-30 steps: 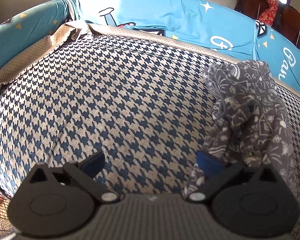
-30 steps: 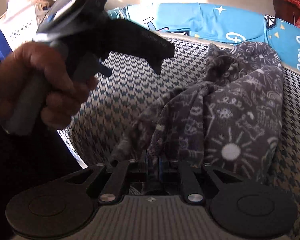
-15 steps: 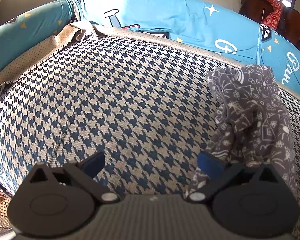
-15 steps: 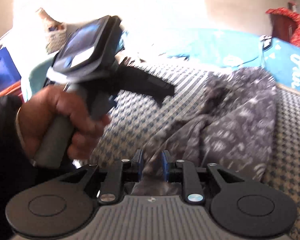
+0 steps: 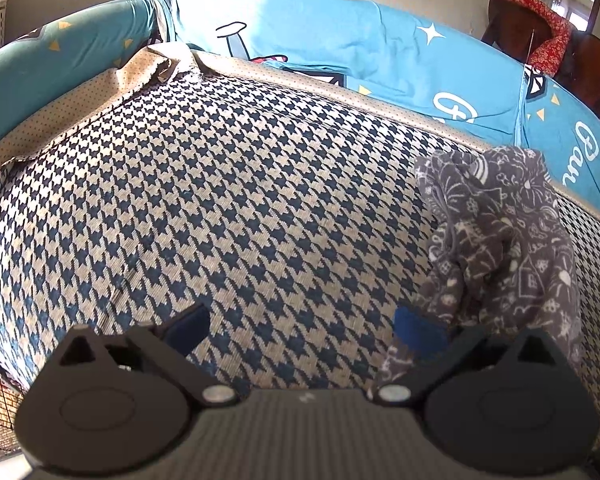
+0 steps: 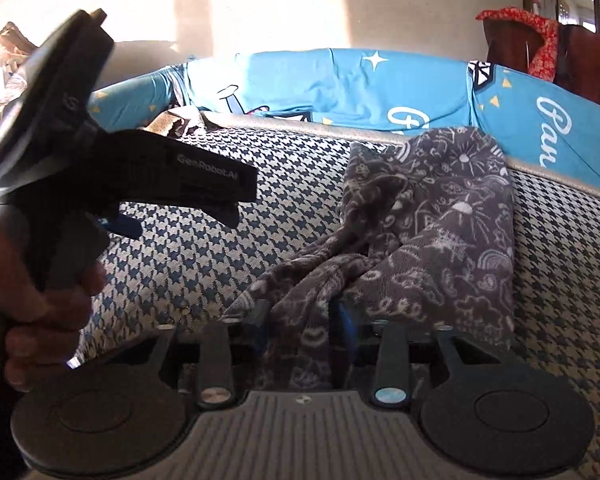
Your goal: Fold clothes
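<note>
While the right gripper (image 6: 302,320) has its fingers pinched on the crumpled grey garment (image 6: 432,232) lying on the houndstooth couch seat (image 5: 228,200), the left gripper (image 5: 302,326) hangs wide open, empty.

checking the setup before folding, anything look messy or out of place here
The grey patterned garment lies crumpled in a heap on the houndstooth sofa cover, one end pinched in the right gripper. At the far left corner, the cover's dotted beige edge is rucked up.
</note>
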`<state>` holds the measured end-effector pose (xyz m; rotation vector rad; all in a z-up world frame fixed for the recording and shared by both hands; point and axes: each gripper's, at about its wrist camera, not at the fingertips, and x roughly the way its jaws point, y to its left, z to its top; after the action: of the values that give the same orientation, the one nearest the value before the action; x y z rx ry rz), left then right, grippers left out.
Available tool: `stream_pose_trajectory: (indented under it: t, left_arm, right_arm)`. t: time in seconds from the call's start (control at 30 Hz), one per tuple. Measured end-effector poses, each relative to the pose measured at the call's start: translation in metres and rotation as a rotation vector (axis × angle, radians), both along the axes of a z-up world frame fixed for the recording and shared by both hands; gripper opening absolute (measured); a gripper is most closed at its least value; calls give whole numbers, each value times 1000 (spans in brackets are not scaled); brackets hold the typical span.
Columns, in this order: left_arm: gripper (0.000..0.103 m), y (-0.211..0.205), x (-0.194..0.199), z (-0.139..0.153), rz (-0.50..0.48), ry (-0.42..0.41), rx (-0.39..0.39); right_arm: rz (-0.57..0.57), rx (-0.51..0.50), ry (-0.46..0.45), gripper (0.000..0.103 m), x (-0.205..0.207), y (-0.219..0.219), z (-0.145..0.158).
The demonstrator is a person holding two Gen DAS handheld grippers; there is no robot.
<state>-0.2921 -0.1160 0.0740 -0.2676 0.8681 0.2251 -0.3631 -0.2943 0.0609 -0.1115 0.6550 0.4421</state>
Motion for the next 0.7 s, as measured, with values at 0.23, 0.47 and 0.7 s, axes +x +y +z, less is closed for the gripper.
stream_pose_trajectory:
  t: [0.23, 0.47, 0.7]
  left_arm:
    - [103, 11, -3, 8, 35, -32, -23]
    - [103, 12, -3, 9, 44, -35, -34]
    - [103, 7, -1, 6, 24, -24, -12]
  right_arm:
    - [52, 36, -58, 10, -9, 15, 5]
    - [103, 11, -34, 12, -6, 28, -8]
    - [155, -55, -2, 41, -9, 38, -43]
